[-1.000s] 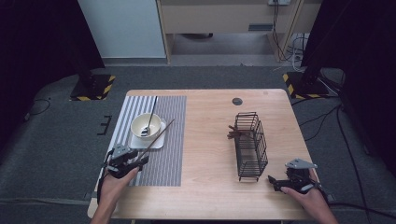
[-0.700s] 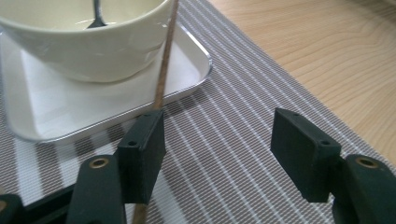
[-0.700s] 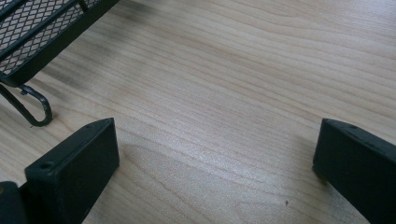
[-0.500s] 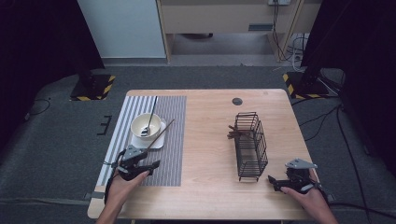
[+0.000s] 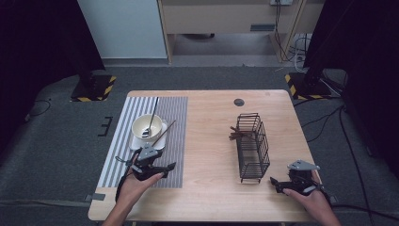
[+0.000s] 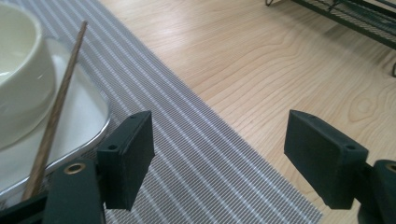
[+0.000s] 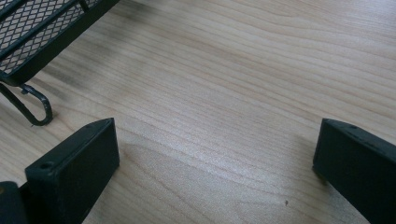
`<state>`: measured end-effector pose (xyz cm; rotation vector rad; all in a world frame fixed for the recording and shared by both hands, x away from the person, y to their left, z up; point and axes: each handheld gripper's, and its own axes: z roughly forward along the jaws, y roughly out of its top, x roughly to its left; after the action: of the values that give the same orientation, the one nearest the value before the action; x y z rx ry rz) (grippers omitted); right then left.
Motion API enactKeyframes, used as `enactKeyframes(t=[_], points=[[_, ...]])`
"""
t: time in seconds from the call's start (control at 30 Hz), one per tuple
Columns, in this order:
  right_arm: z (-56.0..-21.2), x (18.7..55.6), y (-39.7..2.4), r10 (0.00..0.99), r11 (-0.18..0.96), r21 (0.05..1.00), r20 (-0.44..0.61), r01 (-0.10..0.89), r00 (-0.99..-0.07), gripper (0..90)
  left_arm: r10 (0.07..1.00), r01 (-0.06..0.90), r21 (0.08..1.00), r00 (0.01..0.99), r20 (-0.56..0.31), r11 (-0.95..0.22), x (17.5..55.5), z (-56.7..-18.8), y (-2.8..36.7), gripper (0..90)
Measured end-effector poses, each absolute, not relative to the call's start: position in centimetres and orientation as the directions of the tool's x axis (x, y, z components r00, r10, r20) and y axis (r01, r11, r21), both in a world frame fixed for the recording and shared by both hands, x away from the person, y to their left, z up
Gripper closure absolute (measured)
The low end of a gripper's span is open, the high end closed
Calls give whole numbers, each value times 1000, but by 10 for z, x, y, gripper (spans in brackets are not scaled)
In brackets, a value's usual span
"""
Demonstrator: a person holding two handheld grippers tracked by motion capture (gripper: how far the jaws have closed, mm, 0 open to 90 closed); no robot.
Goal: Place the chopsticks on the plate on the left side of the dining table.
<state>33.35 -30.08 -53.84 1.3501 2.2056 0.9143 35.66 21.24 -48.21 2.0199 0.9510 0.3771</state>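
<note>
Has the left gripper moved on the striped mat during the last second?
Yes. The left gripper has moved toward the right edge of the striped mat, slightly nearer the person; its jaws are open.

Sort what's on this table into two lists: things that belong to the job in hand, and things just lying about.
In the job:
- left claw, open, over the striped placemat
- brown chopstick leaning on the white plate
- cream bowl with its utensil

Lying about:
- black wire basket holding brown sticks
- right claw, open, resting on the table
- black disc
</note>
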Motion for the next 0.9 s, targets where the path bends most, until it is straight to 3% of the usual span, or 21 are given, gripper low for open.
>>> enactKeyframes(t=[0.9], points=[[-538,333,-301,889,322,706,3,631,-457,2,636,396,836,768,-75,-380,380,-430,127,306]])
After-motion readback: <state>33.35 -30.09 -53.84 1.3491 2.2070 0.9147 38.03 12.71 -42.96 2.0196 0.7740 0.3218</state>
